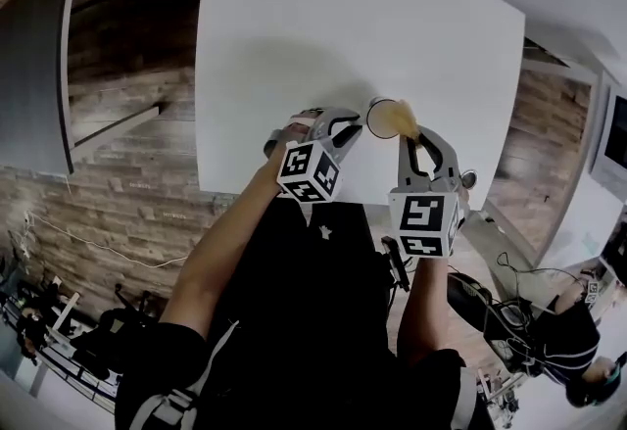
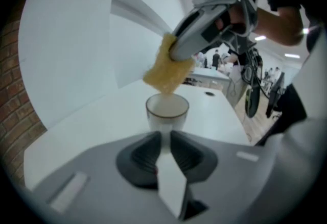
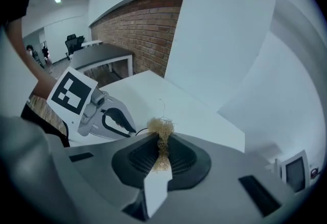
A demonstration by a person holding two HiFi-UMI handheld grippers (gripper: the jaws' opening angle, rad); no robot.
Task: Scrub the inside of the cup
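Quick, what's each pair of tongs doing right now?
Left tongs: closed on the cup.
Right tongs: closed on the yellow scrub pad.

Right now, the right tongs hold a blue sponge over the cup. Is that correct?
No. The sponge is yellow, not blue. The right tongs do hold it over the cup, as the left gripper view shows.
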